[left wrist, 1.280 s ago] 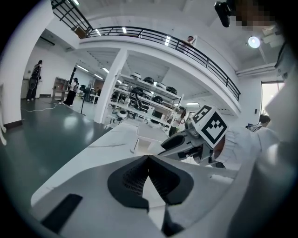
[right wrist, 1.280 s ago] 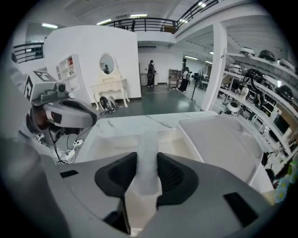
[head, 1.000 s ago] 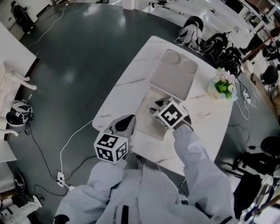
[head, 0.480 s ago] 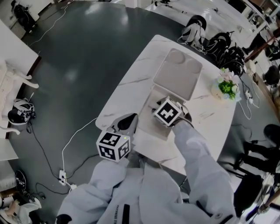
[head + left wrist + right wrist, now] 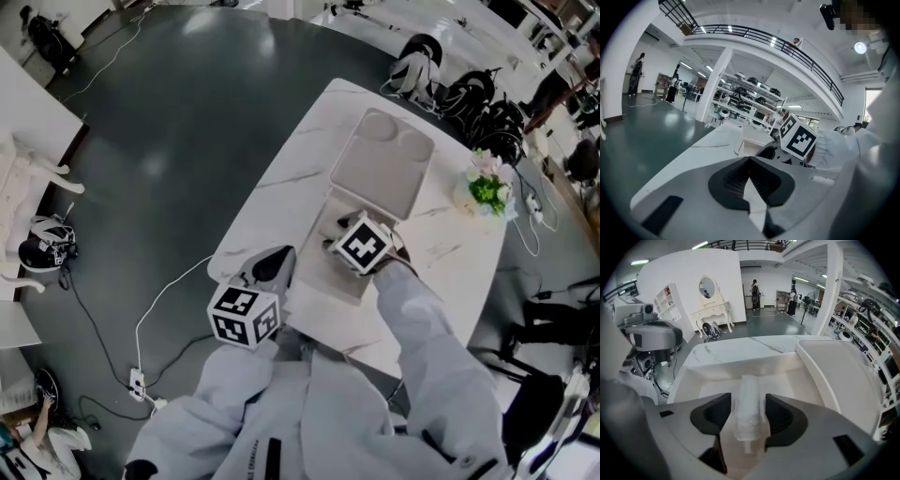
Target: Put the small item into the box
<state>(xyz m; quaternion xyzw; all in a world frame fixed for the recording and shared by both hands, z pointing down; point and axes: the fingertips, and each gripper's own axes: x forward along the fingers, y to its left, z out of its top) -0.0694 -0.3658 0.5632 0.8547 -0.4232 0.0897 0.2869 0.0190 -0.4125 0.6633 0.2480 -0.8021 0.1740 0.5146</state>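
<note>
A shallow white box (image 5: 330, 274) lies open on the marble table, its lid (image 5: 380, 173) folded back to the far side. My right gripper (image 5: 332, 244) hangs over the box with its jaws opening. The small item (image 5: 749, 401), a white wrapped roll, lies between the pads inside the box (image 5: 717, 369), and narrow gaps show on both sides of it. My left gripper (image 5: 270, 266) rests at the table's near left edge, shut and holding nothing. In the left gripper view, its pads (image 5: 768, 180) meet.
A pot of flowers (image 5: 484, 186) stands at the table's right edge. Headsets and cables (image 5: 450, 89) crowd the far end. A cable runs across the dark floor to a power strip (image 5: 131, 380) at the left. The lid (image 5: 839, 376) rises on the right of the box.
Both grippers keep nearly the same places over the last second. Only the head view has shifted slightly.
</note>
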